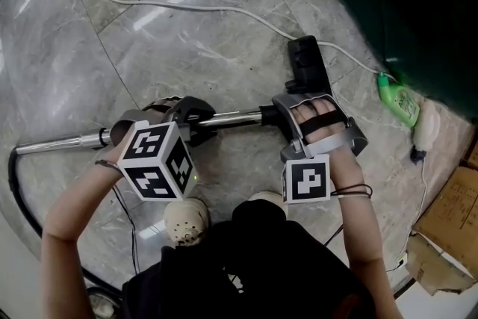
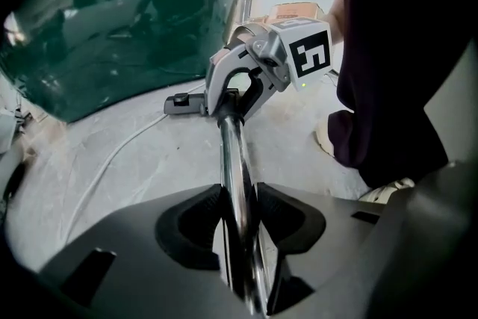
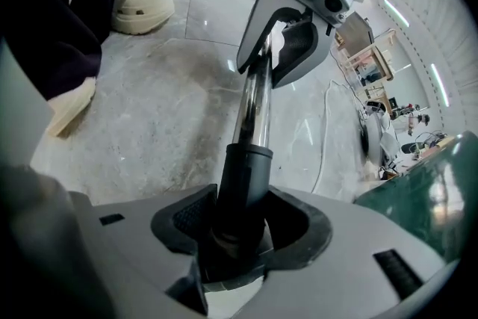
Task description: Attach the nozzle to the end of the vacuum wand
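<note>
Wand in left gripper, seemingly tight

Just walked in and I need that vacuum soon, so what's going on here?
A person is putting a vacuum together with two handheld grippers. The left gripper clamps the chrome wand; the right gripper grips the black neck of the nozzle, which sleeves over the wand's end. The nozzle's head lies on the floor. Fully seated? Can't tell.
</note>
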The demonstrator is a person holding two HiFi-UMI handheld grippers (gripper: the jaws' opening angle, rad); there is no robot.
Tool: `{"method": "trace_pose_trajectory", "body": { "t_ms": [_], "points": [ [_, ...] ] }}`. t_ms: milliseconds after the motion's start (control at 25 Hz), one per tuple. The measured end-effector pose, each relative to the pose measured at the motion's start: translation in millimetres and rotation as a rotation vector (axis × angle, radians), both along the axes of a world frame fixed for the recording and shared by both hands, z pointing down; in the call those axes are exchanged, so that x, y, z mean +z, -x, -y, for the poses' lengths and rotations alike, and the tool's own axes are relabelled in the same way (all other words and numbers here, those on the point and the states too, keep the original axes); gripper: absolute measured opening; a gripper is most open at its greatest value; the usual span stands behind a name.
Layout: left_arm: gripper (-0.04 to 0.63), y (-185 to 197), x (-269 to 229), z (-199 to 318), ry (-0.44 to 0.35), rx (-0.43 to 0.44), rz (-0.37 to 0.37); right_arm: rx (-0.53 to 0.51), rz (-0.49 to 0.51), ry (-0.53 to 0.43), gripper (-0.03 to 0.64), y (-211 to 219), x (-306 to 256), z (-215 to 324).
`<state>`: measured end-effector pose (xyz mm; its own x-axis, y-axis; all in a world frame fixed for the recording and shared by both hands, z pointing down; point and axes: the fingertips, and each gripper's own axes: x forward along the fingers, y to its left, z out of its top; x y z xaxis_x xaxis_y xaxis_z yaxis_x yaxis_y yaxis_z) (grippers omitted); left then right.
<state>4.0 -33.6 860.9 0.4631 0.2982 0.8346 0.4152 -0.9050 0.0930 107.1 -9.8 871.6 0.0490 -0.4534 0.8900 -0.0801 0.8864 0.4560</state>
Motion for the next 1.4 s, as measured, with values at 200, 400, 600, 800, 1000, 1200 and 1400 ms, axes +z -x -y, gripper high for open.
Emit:
{"method": "trace_pose_trajectory", "body": {
  "t_ms": [200, 400, 600, 800, 1000, 1200, 1400],
  "points": [
    [0.156, 0, 2, 0, 0.022, -0.002, -0.01, 0.003, 0.028, -0.033, 0.204, 0, 2, 1],
    [0.158, -2, 3, -3, -0.013, 0.033, -0.038, 0.038, 0.093, -0.062, 0.204, -1, 0, 1],
    [0.259, 2, -10, -17, 0.102, 0.073, -0.02, 0.155, 0.254, -0.04, 0.241, -9, -16, -11],
    [0.273, -3, -56, -3, 0.256, -0.021, -0.141, 0.398, 0.599, -0.016, 0.25, -16, -61, -16],
    [0.262, -27, -85, 32, 0.349, -0.216, -0.327, 0.604, 1.002, -0.124, 0.25, -31, -101, 10],
    [0.178, -48, -75, 56, 0.265, -0.34, -0.403, 0.78, 1.219, -0.253, 0.247, -62, -110, 35],
    [0.011, -55, -65, 87, 0.24, -0.545, -0.445, 0.993, 1.352, -0.409, 0.014, -103, -108, 42]
  ]
}}
